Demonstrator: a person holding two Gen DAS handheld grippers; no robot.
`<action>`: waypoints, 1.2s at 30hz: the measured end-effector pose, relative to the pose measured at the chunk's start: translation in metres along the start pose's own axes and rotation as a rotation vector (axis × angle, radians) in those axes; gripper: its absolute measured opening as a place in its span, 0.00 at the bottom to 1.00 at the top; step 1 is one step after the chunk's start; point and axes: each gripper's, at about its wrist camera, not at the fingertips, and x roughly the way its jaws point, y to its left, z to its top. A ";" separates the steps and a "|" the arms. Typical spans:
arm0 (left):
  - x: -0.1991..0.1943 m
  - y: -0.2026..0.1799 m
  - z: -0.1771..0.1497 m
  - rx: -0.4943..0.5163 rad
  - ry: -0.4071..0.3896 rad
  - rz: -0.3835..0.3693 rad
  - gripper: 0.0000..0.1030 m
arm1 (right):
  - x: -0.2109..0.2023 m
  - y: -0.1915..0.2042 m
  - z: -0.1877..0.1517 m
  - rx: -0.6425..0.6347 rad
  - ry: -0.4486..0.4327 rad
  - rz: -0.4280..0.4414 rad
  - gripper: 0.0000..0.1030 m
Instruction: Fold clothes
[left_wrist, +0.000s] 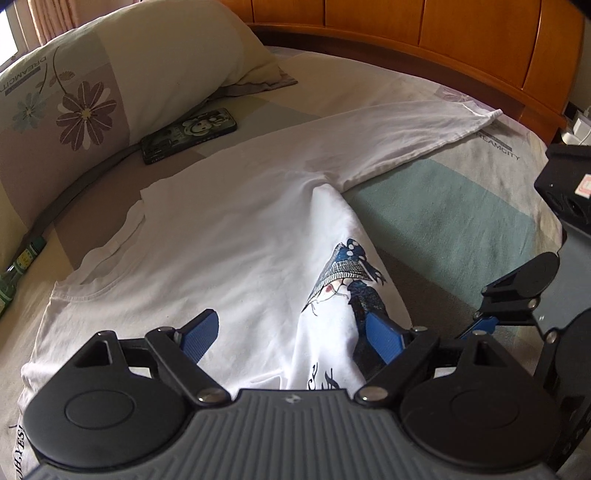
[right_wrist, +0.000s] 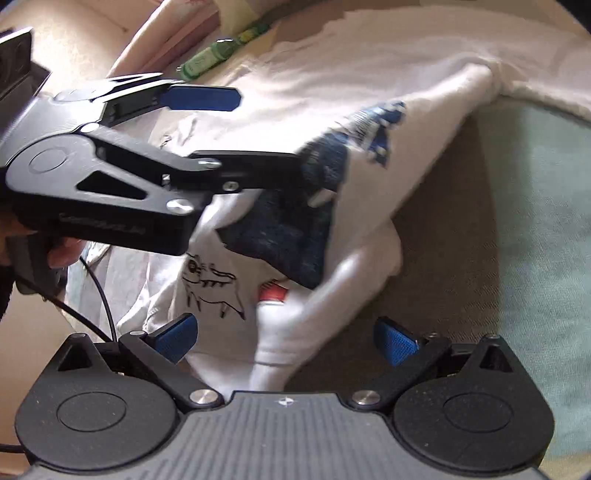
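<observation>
Both tongs (left_wrist: 291, 338) (right_wrist: 286, 338) gape over the shirt (left_wrist: 229, 236).

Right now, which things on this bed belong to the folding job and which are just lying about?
For the job:
white long-sleeved shirt
left claw
right claw

Lying about:
phone
flowered pillow
green bottle

Soft daylight, fisheye-bent edges — right view blurred
</observation>
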 end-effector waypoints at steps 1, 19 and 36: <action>-0.001 0.001 0.000 0.007 -0.003 0.006 0.85 | 0.001 0.009 0.002 -0.042 -0.013 0.001 1.00; 0.004 0.034 -0.005 -0.147 0.010 0.008 0.85 | -0.034 0.068 -0.012 -0.194 0.011 0.044 1.00; 0.006 0.024 -0.025 -0.159 0.079 0.002 0.85 | 0.017 -0.051 -0.028 0.365 -0.136 0.154 1.00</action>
